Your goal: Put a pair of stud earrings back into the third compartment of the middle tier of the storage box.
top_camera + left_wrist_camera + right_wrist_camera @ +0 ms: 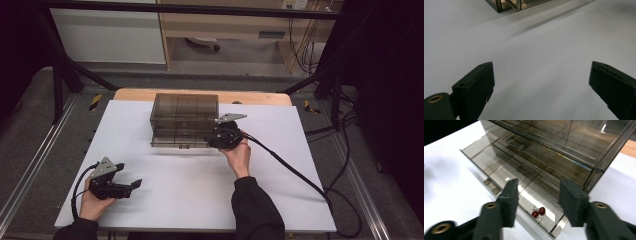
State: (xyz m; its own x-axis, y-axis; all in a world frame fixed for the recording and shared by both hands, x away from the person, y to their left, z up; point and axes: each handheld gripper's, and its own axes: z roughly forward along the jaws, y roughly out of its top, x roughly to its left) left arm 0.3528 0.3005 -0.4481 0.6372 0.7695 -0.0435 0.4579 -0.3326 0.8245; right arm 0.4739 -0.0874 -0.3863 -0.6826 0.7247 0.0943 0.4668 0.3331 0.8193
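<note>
No writing reads anywhere. My right gripper [537, 195] hangs spread over the open bottom drawer [524, 192]; red beads [538, 212] lie at its 6 o'clock. My left gripper [541, 82] gapes, empty.

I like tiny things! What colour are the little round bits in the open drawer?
Dark red bits, clearest in the right gripper view.

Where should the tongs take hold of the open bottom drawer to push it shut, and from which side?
Grip or press the small handle tab at the middle of the open bottom drawer's front edge, coming from the front of the clear drawer cabinet. The tab juts out past the thin front wall, and the drawer slides straight back. The right tongs hang open above it.
</note>
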